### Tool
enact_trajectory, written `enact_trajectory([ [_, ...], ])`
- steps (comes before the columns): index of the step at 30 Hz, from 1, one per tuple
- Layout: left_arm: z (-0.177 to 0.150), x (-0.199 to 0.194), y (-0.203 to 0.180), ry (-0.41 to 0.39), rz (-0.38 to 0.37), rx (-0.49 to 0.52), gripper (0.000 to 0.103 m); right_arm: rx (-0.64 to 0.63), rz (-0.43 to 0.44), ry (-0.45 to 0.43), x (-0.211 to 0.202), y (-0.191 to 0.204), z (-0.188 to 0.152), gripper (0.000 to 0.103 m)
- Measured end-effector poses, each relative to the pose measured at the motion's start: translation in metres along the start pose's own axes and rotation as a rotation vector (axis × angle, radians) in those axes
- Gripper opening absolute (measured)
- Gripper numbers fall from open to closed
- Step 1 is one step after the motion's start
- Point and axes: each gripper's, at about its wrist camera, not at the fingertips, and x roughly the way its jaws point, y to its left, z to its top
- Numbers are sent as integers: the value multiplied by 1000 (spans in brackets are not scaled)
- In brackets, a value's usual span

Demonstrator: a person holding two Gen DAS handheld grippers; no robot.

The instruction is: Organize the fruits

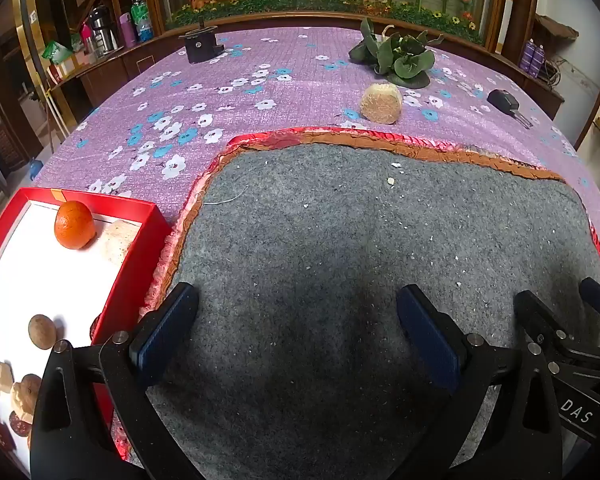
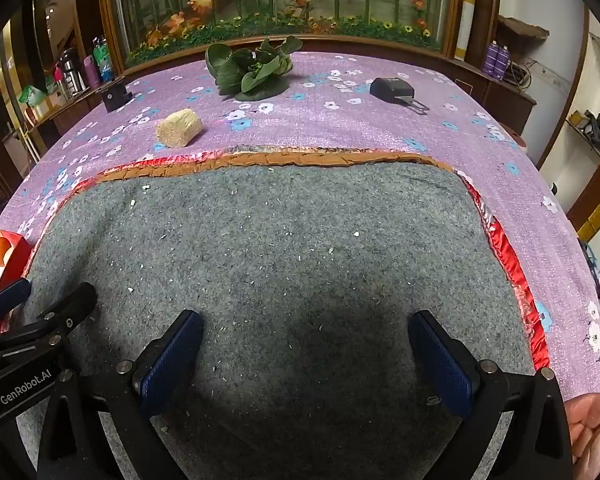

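The left hand-held gripper hangs over a grey mat with its two blue fingers spread wide apart, and nothing is between them. The right hand-held gripper is just beside it, also over the grey mat, and its blue fingers are spread wide too, with nothing in them. Both point down at a slant. The mat has a red and orange edge and little white crumbs on it. It lies on a purple cloth with white and blue flowers that covers the surface. At the left edge of the mat sits a red box with a white inside. An orange is in the far corner of the box, touching a pale lump. Nearer in the box there is a round brown fruit and some small pale and reddish pieces, but they are too blurry to name. On the cloth past the mat lies a tan roll that looks like straw. Farther back is a bunch of green leaves. To its right lies a black key, well apart from the leaves. A small black block stands at the far left of the cloth. A bit of a person's hand shows at the right edge of the right view.
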Motion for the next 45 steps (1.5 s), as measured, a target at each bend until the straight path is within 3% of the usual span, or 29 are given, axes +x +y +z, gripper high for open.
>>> enact_trajectory([
  [45, 0, 0, 0, 0, 0, 0, 102, 0, -1, -2, -1, 3, 0, 103],
])
